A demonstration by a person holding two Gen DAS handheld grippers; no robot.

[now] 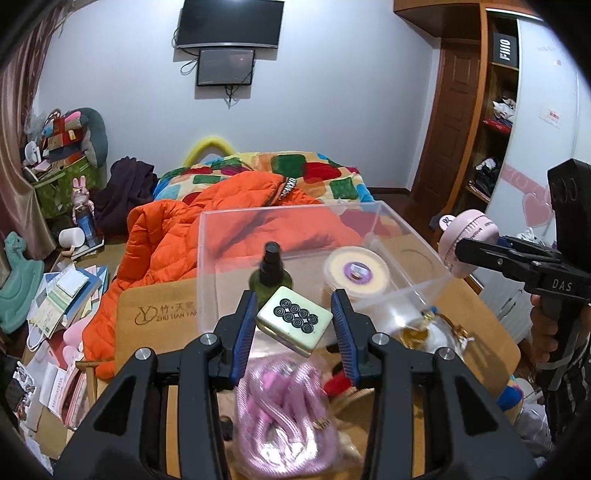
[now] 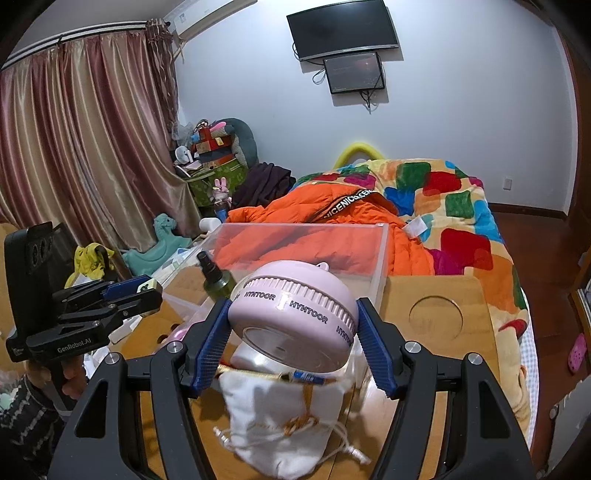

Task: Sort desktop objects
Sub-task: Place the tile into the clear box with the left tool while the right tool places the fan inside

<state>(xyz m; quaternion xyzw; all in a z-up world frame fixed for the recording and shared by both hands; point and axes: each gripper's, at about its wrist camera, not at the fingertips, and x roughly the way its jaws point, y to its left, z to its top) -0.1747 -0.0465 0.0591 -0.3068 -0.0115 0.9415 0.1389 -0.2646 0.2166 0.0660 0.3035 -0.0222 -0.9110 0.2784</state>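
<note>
While your left gripper [image 1: 294,325] pinches the mahjong tile [image 1: 294,320] above the clear box's [image 1: 236,236] near wall, your right gripper [image 2: 293,341] clamps the pink HYNTOOR fan [image 2: 295,317]. Only your right view shows the white drawstring pouch [image 2: 280,417]; your left shows pink cables [image 1: 284,406].

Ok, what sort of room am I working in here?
Most likely a lived-in bedroom: a bed with a patchwork blanket lies just past the wooden tray table, long curtains hang at the left, and a TV is mounted on the wall.
</note>
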